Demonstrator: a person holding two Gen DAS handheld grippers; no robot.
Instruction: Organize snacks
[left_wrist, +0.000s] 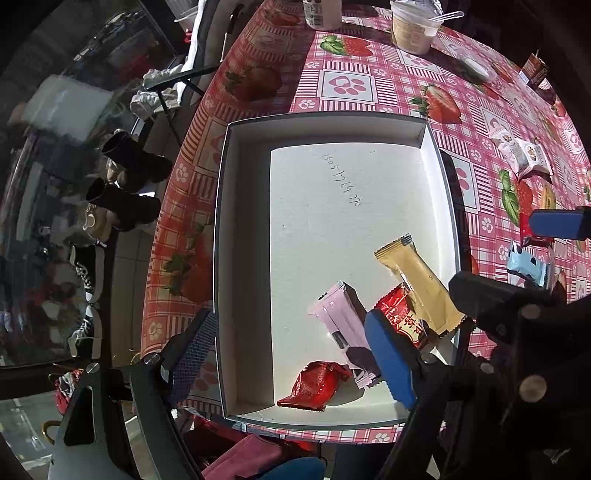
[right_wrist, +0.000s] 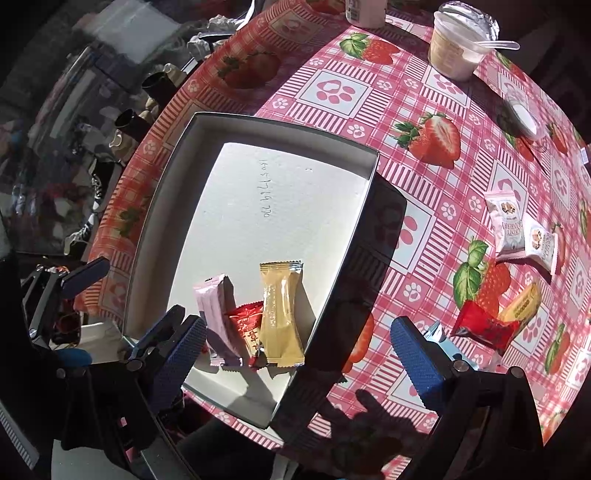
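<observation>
A shallow white box (left_wrist: 251, 258) (right_wrist: 177, 206) lies on the strawberry tablecloth. Inside it lie a gold snack packet (left_wrist: 417, 284) (right_wrist: 280, 314), a pink packet (left_wrist: 341, 314) (right_wrist: 216, 314), a red packet with writing (left_wrist: 400, 317) (right_wrist: 247, 321) and a crumpled red wrapper (left_wrist: 314, 384). My left gripper (left_wrist: 295, 354) is open and empty above the box's near end. My right gripper (right_wrist: 295, 358) is open and empty over the box's near right wall. On the cloth to the right lie a light blue packet (left_wrist: 528, 264) (right_wrist: 439, 336), a red packet (right_wrist: 484, 326), a yellow packet (right_wrist: 521, 304) and two white cookie packets (right_wrist: 521, 232).
A yoghurt cup with a plastic spoon (right_wrist: 458, 44) and a bottle (left_wrist: 321, 13) stand at the far edge. A clear lid (right_wrist: 524, 114) lies at the right. The table drops off at the left, with boots (left_wrist: 129, 184) and shoes on the floor below.
</observation>
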